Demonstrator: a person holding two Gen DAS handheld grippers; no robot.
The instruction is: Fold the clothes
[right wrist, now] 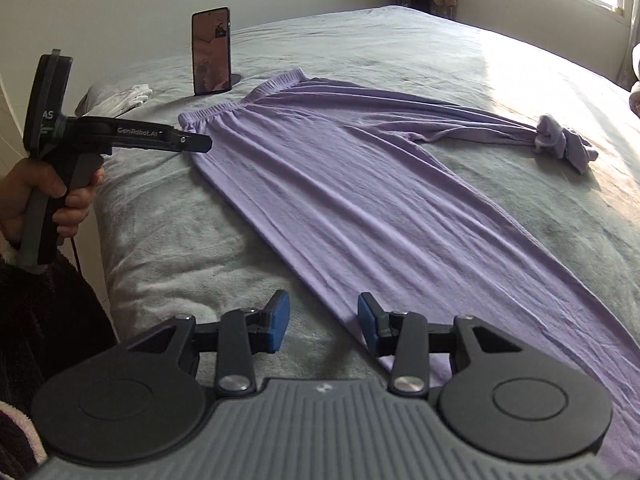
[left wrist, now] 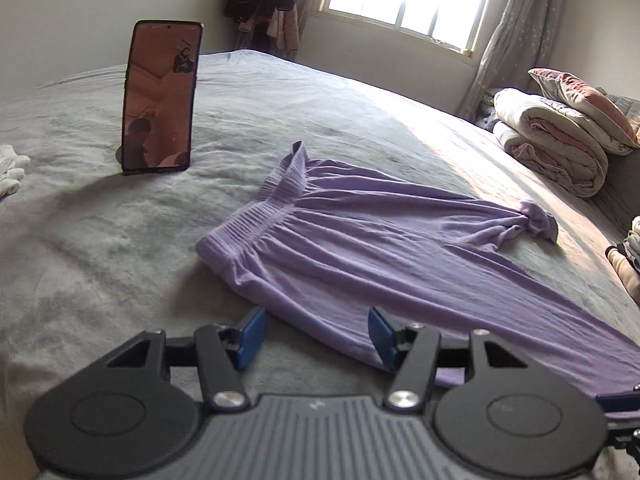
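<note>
**Purple pants laid out, zero folds so far**

So here's where we're at. The purple pants (right wrist: 360, 200) are spread lengthwise on the grey bed cover (right wrist: 168, 240), waistband (right wrist: 240, 100) up by the standing phone (right wrist: 211, 52), legs running away from the phone toward the near edge and the window side. One leg ends in a bunched-up cuff (right wrist: 560, 144), well away from the phone on the sunny side, so that probably wants smoothing first. No fold made yet as far as we can tell; we'd call it the very start: flat-ish, wrinkly, waiting.

Our left gripper (left wrist: 316, 336) hangs over the side edge of the pants below the waistband, blue pads apart, not pinching any cloth. Our right gripper (right wrist: 324, 326) sits lower along that same edge, farther from the phone, also parted with nothing clamped between.

Everything's still left: grab, fold, tidy.

Around it: white gloves (right wrist: 128, 94) just beside the phone, rolled quilts (left wrist: 556, 140) far off by the window.
</note>
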